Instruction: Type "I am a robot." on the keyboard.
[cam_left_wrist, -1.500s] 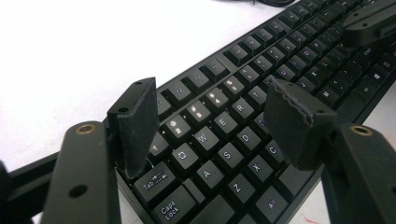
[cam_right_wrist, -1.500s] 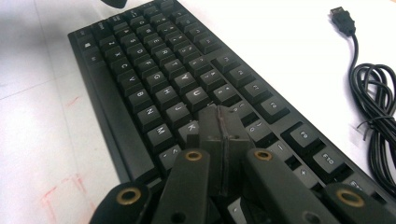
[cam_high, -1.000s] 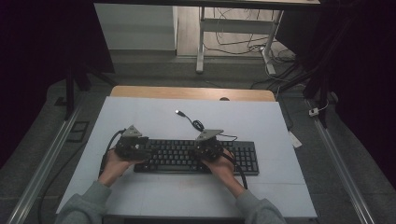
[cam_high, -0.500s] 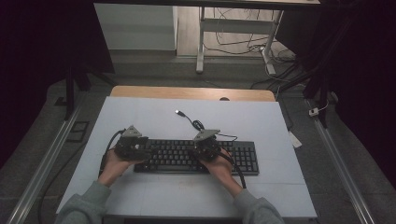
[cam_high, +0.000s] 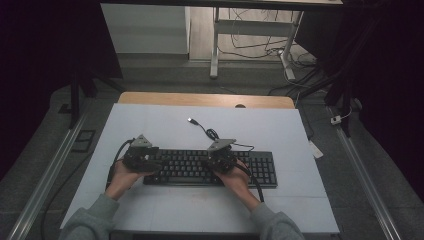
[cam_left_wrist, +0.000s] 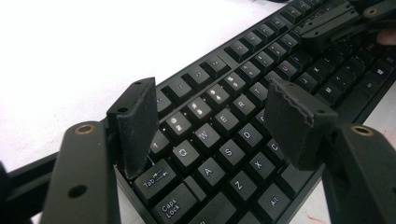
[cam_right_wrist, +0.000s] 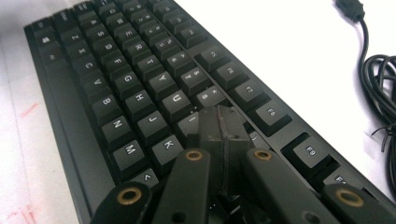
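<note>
Keyboard (cam_high: 210, 168): black, lay flat on the near half of the desk, long side running left to right, between the person's two hands.
Desk (cam_high: 150, 125): white top with a strip of wood at its far edge; the far half was bare apart from the cable, and a wide bare band ran along the near edge in front of the keyboard.
Side room: open white surface lay to the left of the keyboard's left end and to the right of its right end, the right margin being the wider in the high view.
Cable (cam_high: 206, 131): black, ran from behind the keyboard toward the middle of the desk, loosely coiled partway and ending in a plug; the coil (cam_right_wrist: 380, 84) lay just beyond the keyboard's far edge.
Left gripper (cam_high: 141, 157): held at the keyboard's left end, its fingers (cam_left_wrist: 135, 123) spread wide apart over the Tab, Q, W and A keys with nothing between them; whether the tips touched the keys could not be told.
Right gripper (cam_high: 221, 159): held over the middle-right of the keyboard, its fingers (cam_right_wrist: 224, 128) pressed together with nothing between them, tips down among the keys just beyond K and beside I.
Left hand (cam_high: 122, 176): came in from the near edge, grey sleeve at the wrist, wrapped around the gripper's body beside the keyboard's left corner.
Right hand (cam_high: 239, 181): came in from the near edge, angled inward, lying across the keyboard's near edge.
Desk surroundings: metal rails ran along both sides on the floor, well clear of the desk's edges.
</note>
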